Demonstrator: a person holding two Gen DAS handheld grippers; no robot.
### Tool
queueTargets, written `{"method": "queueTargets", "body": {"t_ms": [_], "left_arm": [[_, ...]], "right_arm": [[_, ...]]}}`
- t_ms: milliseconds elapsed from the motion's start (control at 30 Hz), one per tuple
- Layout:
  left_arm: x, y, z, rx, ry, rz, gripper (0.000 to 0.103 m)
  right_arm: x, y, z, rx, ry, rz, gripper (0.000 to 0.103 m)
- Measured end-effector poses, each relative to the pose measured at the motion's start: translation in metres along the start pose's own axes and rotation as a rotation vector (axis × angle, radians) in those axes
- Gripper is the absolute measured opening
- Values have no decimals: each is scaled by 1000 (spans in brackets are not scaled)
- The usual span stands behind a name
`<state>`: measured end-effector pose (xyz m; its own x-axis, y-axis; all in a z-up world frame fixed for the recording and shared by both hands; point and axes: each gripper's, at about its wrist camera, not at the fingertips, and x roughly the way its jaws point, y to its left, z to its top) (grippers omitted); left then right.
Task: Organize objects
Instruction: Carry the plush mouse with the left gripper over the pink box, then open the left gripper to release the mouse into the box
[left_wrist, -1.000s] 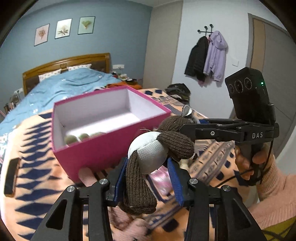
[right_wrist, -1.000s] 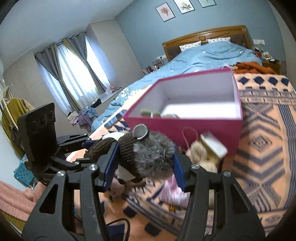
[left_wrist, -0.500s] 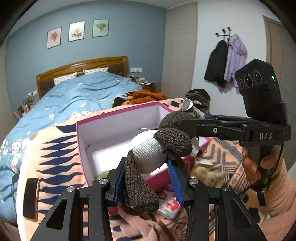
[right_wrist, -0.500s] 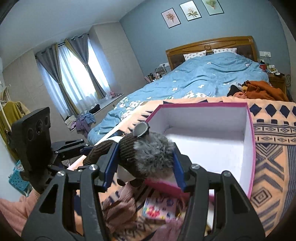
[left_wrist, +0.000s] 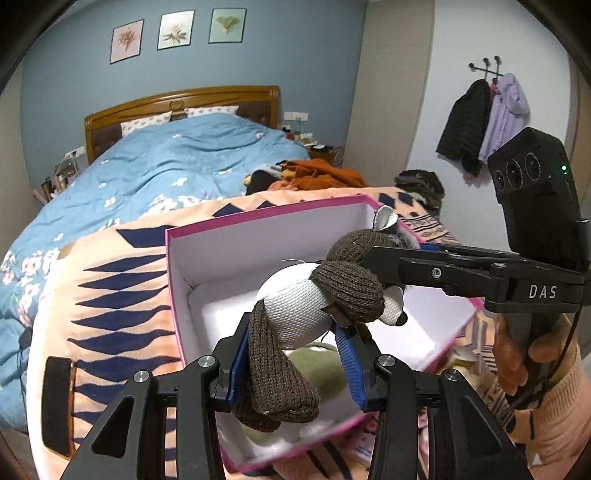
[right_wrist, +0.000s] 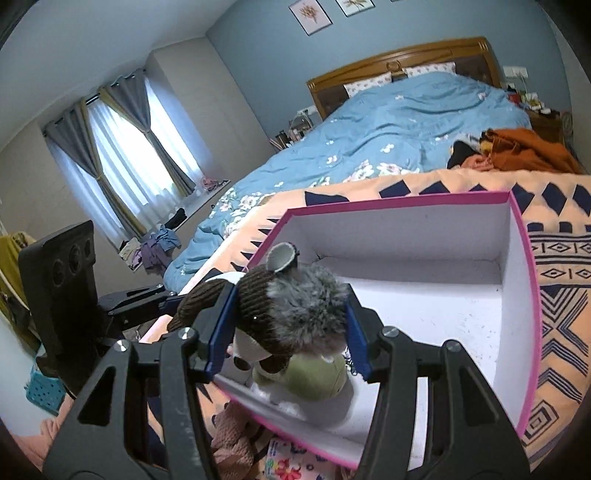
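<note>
Above the pink box (left_wrist: 266, 218), both grippers (left_wrist: 291, 358) (right_wrist: 288, 332) clench 1 plush toy (left_wrist: 317, 302); uneven release could snag it on the rim.

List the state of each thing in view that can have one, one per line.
Left gripper: shut on the plush raccoon's white belly.
Right gripper: shut on the raccoon's furry head.
Plush raccoon: held in the air over the box, legs dangling.
Pink box: open, no lid on it.
Green plush toy: lying inside the box.
Curtains: tied back.
</note>
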<state>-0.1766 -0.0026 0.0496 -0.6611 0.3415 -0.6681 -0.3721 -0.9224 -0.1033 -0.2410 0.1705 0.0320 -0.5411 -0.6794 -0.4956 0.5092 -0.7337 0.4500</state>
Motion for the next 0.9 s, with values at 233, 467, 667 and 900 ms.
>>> {"method": "queueTargets", "body": {"t_ms": [233,467,667,900], "left_arm": [[30,13,7,-24,65,57,44],[51,22,5,-30,93,194,44],[34,25,1,-45,9,221,54],[-14,19,-13,-53,-96,169,55]], "right_arm": [[29,-10,8,47,57,-50,62],[47,-22,8,93,109,-144,74],[34,-15,-4,58,117,-139,74],[4,-3,-20,38,79,-84,74]]}}
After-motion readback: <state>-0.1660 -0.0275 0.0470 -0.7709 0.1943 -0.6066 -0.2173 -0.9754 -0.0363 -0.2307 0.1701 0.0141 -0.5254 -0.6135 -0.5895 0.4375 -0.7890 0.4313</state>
